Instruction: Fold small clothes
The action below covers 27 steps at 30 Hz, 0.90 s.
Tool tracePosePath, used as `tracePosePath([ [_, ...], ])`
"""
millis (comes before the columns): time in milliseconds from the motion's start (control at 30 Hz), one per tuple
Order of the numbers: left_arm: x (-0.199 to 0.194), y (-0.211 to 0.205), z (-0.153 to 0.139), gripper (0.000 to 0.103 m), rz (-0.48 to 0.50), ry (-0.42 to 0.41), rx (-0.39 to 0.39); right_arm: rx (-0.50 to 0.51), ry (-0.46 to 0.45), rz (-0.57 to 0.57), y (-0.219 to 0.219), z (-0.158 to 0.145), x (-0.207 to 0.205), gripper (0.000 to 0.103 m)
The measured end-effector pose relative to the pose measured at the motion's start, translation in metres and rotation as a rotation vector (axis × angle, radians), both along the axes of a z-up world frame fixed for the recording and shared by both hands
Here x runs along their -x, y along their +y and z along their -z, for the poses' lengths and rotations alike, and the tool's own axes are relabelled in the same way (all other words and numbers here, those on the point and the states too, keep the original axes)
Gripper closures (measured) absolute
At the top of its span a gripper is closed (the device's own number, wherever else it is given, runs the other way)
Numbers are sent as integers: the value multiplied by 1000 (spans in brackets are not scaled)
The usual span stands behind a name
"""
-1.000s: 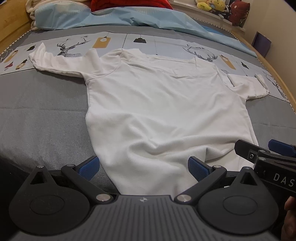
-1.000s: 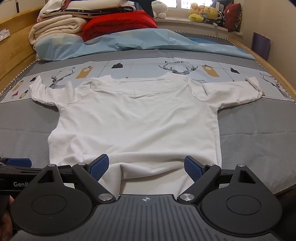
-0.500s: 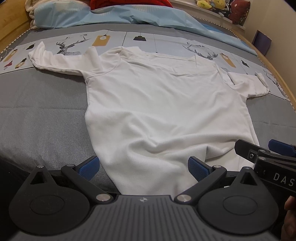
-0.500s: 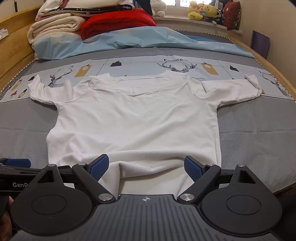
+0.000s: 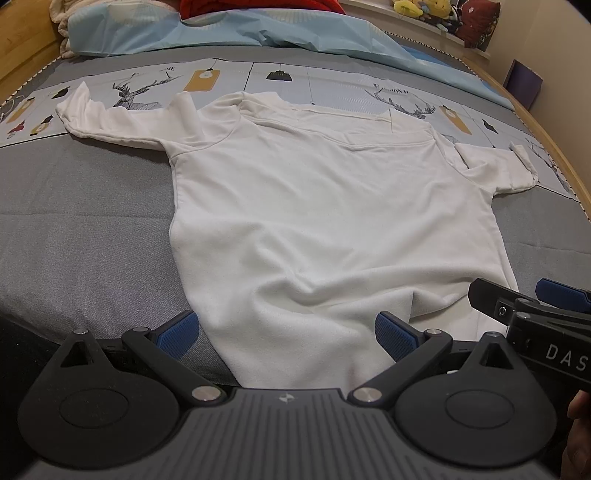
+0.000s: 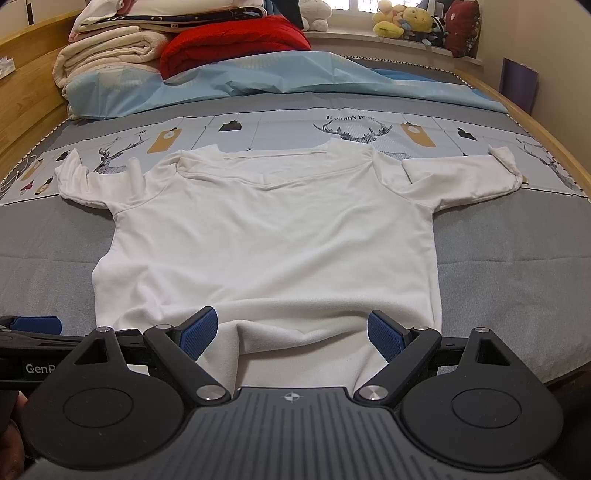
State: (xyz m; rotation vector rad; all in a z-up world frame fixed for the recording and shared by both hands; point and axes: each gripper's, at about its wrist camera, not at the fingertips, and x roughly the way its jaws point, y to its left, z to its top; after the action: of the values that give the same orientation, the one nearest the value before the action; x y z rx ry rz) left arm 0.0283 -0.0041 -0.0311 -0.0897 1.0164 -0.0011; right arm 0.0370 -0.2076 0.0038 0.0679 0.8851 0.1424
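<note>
White shirt (image 5: 332, 221); grey deer-print bedspread (image 5: 81, 229)

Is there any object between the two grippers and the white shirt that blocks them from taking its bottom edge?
Nothing visible blocks them. The white shirt lies spread on the bed cover, and its hem already sits between the open fingers of the left gripper and the right gripper.

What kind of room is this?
Most likely a bedroom: a white shirt lies spread on a bed, folded blankets are stacked at its far end, and stuffed toys sit on the windowsill.
</note>
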Motion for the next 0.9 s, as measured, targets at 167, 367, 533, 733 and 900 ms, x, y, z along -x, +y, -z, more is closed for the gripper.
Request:
tracePosePath([
  [167, 0, 0, 0, 1, 0, -1, 0, 0, 0, 0, 0, 0, 0, 14],
  [367, 0, 0, 0, 1, 0, -1, 0, 0, 1, 0, 0, 0, 0, 14],
  [533, 0, 0, 0, 1, 0, 0, 0, 0, 1, 0, 0, 0, 0, 14],
  [733, 0, 0, -1, 1, 0, 0, 1, 2, 1, 0, 0, 0, 0, 14],
  [900, 1, 3, 1, 1, -16, -13, 6, 11, -10, 55, -9, 1, -2, 24],
])
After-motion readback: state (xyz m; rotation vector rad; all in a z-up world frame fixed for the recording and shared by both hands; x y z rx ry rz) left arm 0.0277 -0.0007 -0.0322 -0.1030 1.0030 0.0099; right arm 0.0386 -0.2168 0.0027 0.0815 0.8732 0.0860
